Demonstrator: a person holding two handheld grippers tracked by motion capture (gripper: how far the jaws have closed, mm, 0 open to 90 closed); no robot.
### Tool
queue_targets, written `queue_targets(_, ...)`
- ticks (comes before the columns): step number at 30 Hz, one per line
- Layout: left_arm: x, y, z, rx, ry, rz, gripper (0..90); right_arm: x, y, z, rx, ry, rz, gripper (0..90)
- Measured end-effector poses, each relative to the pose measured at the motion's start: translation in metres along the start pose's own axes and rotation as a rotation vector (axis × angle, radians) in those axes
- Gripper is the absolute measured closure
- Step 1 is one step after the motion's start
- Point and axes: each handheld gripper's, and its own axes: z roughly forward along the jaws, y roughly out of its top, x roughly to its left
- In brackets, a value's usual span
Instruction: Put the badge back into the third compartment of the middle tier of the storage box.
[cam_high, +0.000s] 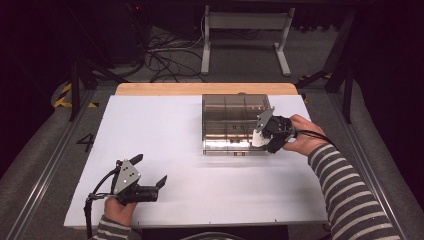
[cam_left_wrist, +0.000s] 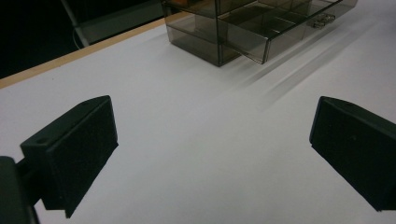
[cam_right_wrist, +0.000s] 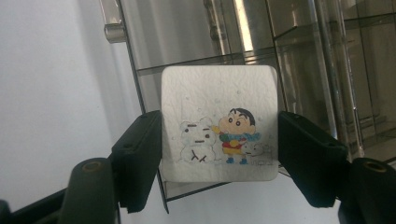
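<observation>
Resting at about 7 o'clock on the white rectangular tabletop (cam_high: 165, 130): the left gripper (cam_high: 150, 172), held in a hand, jaws standing wide apart with nothing between them and only bare surface ahead in the left gripper view.

Hovering farther off, at about 2 o'clock, against the near right corner of the smoky transparent plastic organiser box with compartments (cam_high: 227, 122): the right gripper (cam_high: 263, 137), jaws pressing in on both side edges of a small white square card with rounded corners and a cartoon of a child beside a snowman (cam_right_wrist: 219, 123).

Standing upright in that grip, printed face turned to the camera in the right gripper view, directly in front of the box's clear dividers and seemingly just above its near wall; touching the box or not, impossible to tell.

Judging progress: picking up apparently finished, carrying nearly so; lowering into a compartment and letting go not yet done. Compartments looking empty where visible, though glare hiding some. Left gripper taking no part.
</observation>
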Motion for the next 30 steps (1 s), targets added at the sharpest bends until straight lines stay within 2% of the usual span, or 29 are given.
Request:
queue_targets(9,0.000,0.000,0.000,-0.001,-0.001,-0.001,1.6,0.001,0.001,0.000,-0.005,0.004,0.001,29.7)
queue_targets(13,0.000,0.000,0.000,0.000,0.000,-0.001,1.6,0.002,0.001,-0.001,0.001,-0.013,0.004,33.1)
queue_targets(17,0.000,0.000,0.000,0.001,-0.001,0.000,1.6,0.003,0.002,-0.007,-0.017,-0.017,0.017,42.7)
queue_targets(22,0.001,0.000,0.000,-0.001,0.000,0.002,1.6,0.009,0.002,-0.020,-0.096,-0.053,0.040,57.2)
queue_targets(26,0.000,0.000,0.000,-0.001,-0.001,0.000,1.6,0.015,0.001,-0.028,-0.149,-0.100,0.054,75.2)
queue_targets(27,0.000,0.000,0.000,0.000,-0.002,0.002,1.6,0.016,0.001,-0.030,-0.160,-0.093,0.062,81.6)
queue_targets(30,0.000,0.000,-0.001,0.000,0.001,0.004,1.6,0.017,0.001,-0.035,-0.192,-0.085,0.092,90.0)
